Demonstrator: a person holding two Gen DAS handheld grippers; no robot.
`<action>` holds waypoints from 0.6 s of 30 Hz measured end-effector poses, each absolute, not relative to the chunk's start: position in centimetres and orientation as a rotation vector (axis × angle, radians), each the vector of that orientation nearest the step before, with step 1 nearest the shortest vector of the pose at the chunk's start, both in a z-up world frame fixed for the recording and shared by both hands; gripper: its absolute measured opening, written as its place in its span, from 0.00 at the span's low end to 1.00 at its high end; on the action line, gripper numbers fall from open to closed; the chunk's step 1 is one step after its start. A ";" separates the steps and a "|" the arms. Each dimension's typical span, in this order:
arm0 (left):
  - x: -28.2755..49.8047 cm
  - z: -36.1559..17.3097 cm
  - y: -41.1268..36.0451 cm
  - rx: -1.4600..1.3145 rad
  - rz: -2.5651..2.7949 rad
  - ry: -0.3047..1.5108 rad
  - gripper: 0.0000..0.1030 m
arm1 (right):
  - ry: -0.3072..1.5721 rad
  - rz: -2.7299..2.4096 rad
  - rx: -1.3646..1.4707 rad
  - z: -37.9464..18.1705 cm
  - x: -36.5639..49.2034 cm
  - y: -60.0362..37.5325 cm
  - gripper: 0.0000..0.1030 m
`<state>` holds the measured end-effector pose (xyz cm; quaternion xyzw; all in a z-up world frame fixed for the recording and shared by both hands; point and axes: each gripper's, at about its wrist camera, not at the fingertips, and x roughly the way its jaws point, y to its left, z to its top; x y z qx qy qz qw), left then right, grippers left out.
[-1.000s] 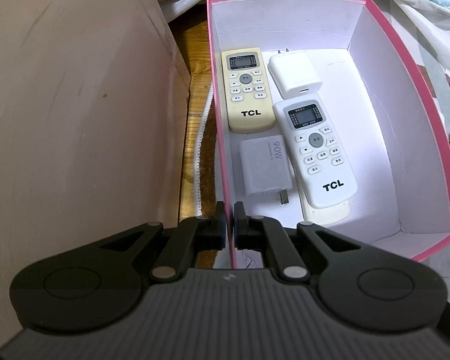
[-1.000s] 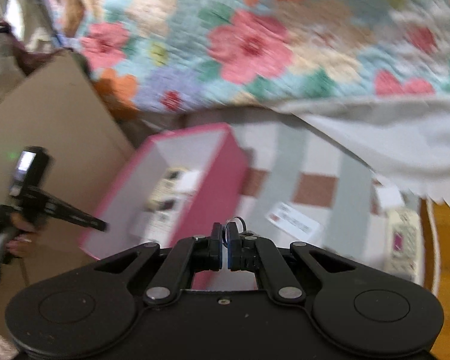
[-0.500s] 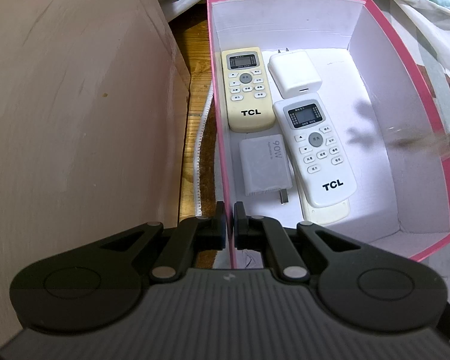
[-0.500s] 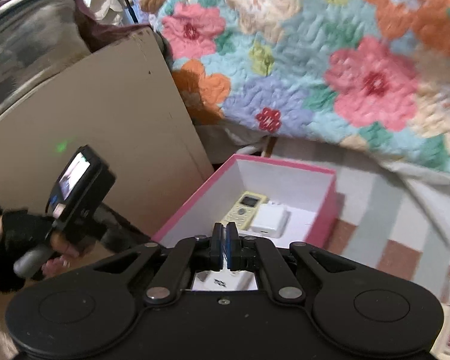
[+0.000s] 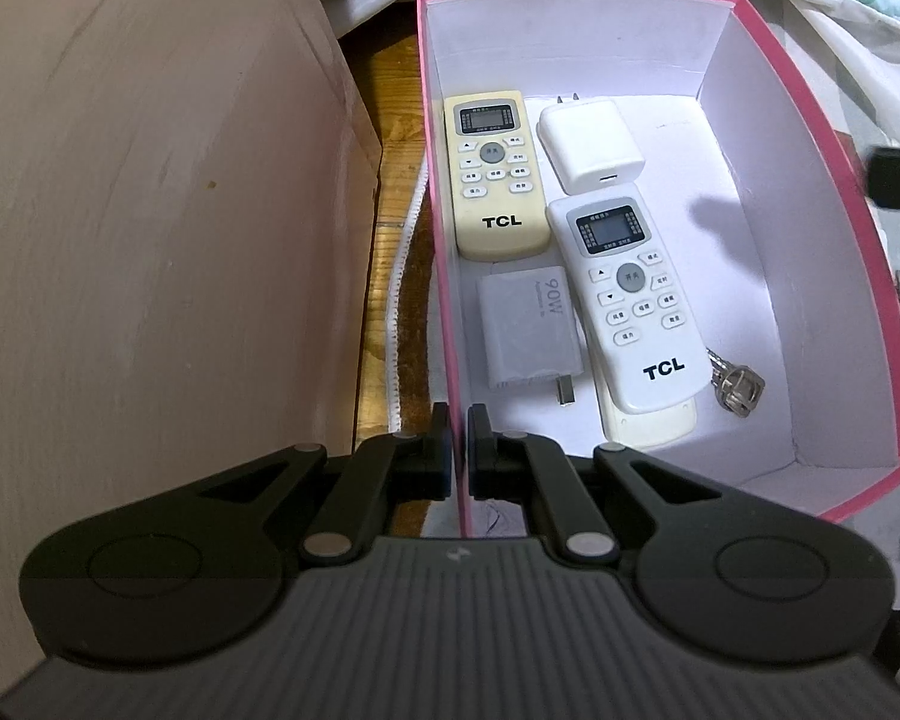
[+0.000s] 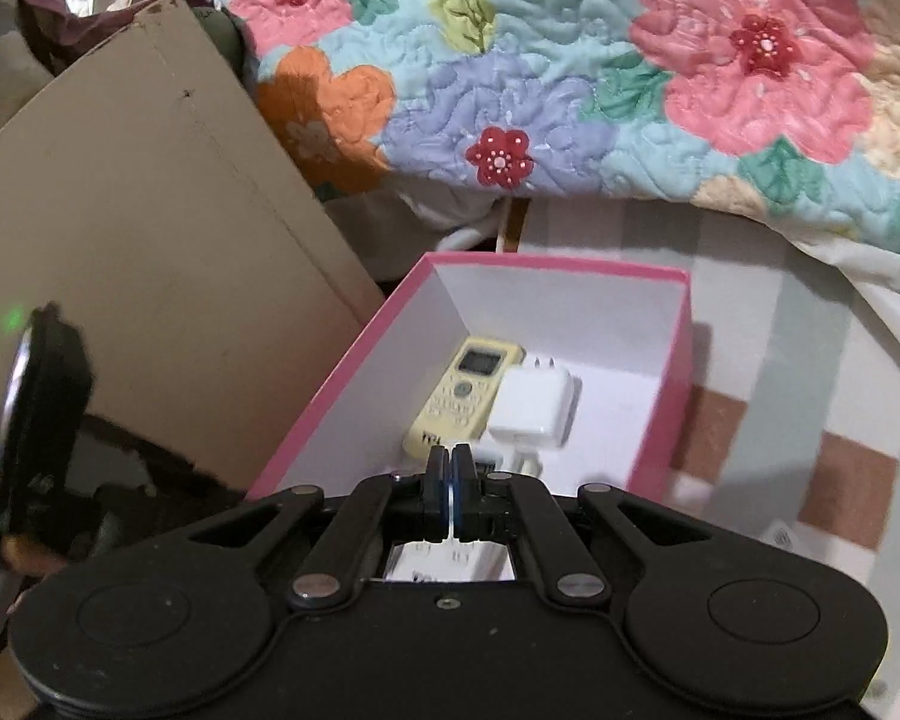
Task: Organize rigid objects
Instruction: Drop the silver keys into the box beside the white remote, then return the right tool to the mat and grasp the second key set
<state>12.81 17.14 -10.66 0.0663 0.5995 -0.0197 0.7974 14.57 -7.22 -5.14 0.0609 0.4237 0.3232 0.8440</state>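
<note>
Five items lie on the white floor of the pink box (image 5: 882, 324) I am filling. A yellowed remote (image 5: 493, 174) sits along the left wall, with a white charger (image 5: 591, 147) just beside it on the right, prongs pointing toward the far wall. Nearer me, a white remote (image 5: 636, 300) rests on top of another pale remote, whose end pokes out beneath it. A gray charger (image 5: 531, 327) marked 90W lies between the white remote and the left wall. A bunch of keys (image 5: 735, 381) rests on the box floor, touching the right edge of the white remote near its lower end.

My left gripper (image 5: 459, 441) is clenched on the near end of the box's left wall, one finger outside and one inside. My right gripper (image 6: 448, 495) hovers over the near part of the box with its pads pressed together and nothing between them; from the left wrist view only a dark tip of it shows at the right edge.

Beyond the box, a beige cabinet panel (image 6: 150, 276) stands along the left, with a strip of wooden floor (image 5: 393, 180) between it and the box. A checked cloth (image 6: 810, 420) lies under and to the right of the box, and a flowered quilt (image 6: 570, 72) hangs behind it.
</note>
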 end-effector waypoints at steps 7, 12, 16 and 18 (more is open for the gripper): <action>12.8 -10.7 17.0 0.157 -0.044 1.286 0.04 | 0.936 0.643 0.145 -1.9 12.0 -12.0 0.12; 12.8 -10.7 16.9 0.160 -0.044 1.285 0.04 | 0.923 0.604 0.129 -1.3 9.3 -15.3 0.16; 12.7 -10.8 16.9 0.163 -0.043 1.285 0.04 | 0.899 0.584 0.097 -1.5 7.4 -17.1 0.29; 12.7 -10.7 16.9 0.163 -0.043 1.285 0.04 | 0.886 0.565 0.075 -1.8 6.7 -17.7 0.34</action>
